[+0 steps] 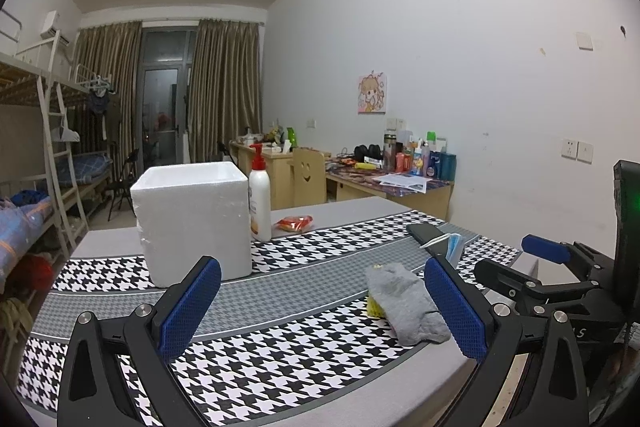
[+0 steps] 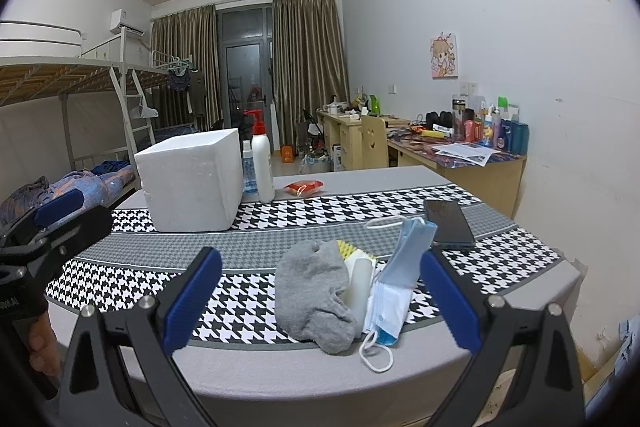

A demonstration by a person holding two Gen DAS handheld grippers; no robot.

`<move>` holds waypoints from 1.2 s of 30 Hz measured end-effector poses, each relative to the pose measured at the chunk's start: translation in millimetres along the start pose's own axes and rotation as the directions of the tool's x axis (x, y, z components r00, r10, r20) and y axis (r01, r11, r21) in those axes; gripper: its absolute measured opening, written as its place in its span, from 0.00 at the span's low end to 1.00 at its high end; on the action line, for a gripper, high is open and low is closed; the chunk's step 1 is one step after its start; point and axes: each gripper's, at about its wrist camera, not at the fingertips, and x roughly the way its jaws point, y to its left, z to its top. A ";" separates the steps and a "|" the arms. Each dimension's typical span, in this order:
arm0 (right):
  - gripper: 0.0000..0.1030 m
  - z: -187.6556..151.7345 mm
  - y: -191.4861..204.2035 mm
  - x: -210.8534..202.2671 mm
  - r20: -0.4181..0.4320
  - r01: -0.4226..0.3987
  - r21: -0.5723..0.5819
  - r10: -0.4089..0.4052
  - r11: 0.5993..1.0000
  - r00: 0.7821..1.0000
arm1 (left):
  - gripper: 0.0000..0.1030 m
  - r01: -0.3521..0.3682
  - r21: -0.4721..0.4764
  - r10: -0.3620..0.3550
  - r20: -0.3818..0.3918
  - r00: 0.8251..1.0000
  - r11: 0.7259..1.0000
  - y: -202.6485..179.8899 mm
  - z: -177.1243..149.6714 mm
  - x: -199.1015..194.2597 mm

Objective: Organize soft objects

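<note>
A tall white pump bottle with a red top (image 2: 264, 163) stands just beside the white foam box (image 2: 192, 183); a black phone (image 2: 448, 223) lies well apart from it.

the table (image 2: 248, 379) filled the lower half of both views, with a patterned cloth (image 2: 280, 207) spread over it. the foam box (image 2: 192, 179) stood left of centre on the cloth. just right of it stood a pump bottle (image 2: 264, 163), and a small spray bottle (image 2: 249, 169) was between them, behind. a snack packet (image 2: 304, 187) lay further right. at lower centre of the right wrist view, a sock (image 2: 312, 291), a sponge (image 2: 347, 249) behind it and a face mask (image 2: 396, 283) to its right lay touching. a phone (image 2: 448, 221) lay behind the mask.
</note>
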 end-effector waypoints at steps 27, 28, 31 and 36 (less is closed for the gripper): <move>0.98 1.2 -3.9 -0.4 0.004 -0.003 0.006 0.003 1.000 1.000 | 0.99 -0.021 -0.016 0.021 -0.020 1.000 1.000 2.3 -1.2 5.0; 0.98 1.0 -4.5 0.2 0.003 -0.004 0.007 0.004 1.000 1.000 | 0.99 -0.023 -0.018 0.022 -0.020 1.000 1.000 2.4 -1.2 5.1; 0.98 0.7 -5.5 -0.2 0.003 -0.004 0.011 0.004 1.000 1.000 | 0.99 -0.024 -0.013 0.024 -0.024 0.999 1.000 0.9 -1.1 5.7; 0.98 1.0 -8.1 0.6 -0.002 -0.003 0.017 0.003 1.000 1.000 | 0.99 -0.020 -0.015 0.020 -0.037 0.999 1.000 -1.0 -0.1 9.9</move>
